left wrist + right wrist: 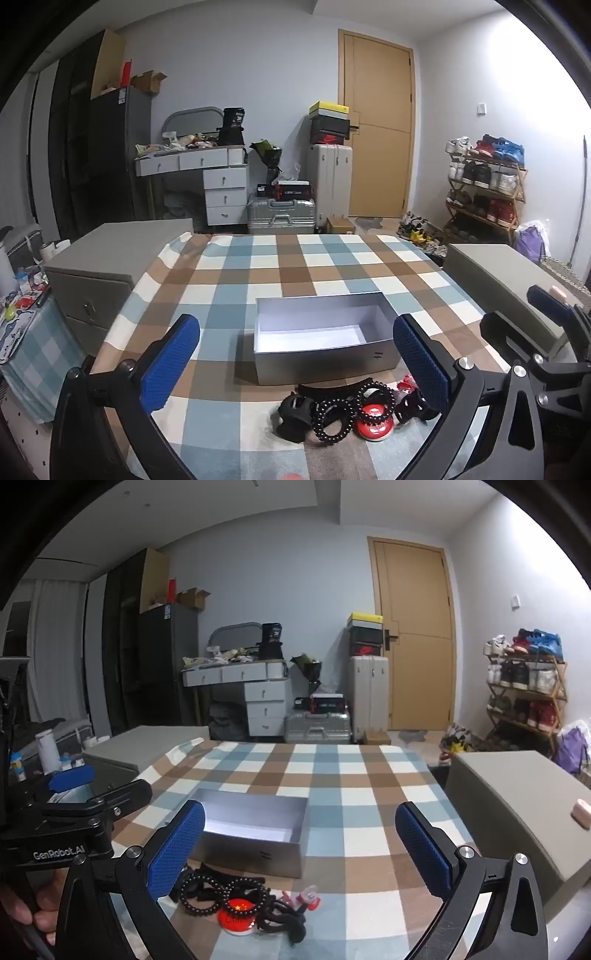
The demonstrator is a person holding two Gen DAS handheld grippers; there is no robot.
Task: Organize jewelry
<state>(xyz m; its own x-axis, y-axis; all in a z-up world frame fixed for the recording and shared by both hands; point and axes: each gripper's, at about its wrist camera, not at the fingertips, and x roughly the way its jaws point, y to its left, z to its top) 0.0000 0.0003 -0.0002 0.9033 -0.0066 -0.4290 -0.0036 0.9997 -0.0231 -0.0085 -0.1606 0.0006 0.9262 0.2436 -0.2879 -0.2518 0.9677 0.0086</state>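
An open, empty silver box (317, 339) stands on the checked tablecloth (258, 273); it also shows in the right wrist view (251, 830). In front of it lies a pile of jewelry: black bead bracelets (351, 406), a black hair claw (293, 413), a round red badge (375, 424) and small red pieces (406, 384). The pile also shows in the right wrist view (243, 904). My left gripper (295, 358) is open and empty, hovering just above and behind the pile. My right gripper (299, 845) is open and empty, to the right of the left one.
Grey cabinets flank the table on the left (107, 258) and right (513, 273). A small pink item (580, 812) lies on the right cabinet. Beyond are a dresser (207, 173), suitcases (280, 214), a door (380, 122) and a shoe rack (484, 184).
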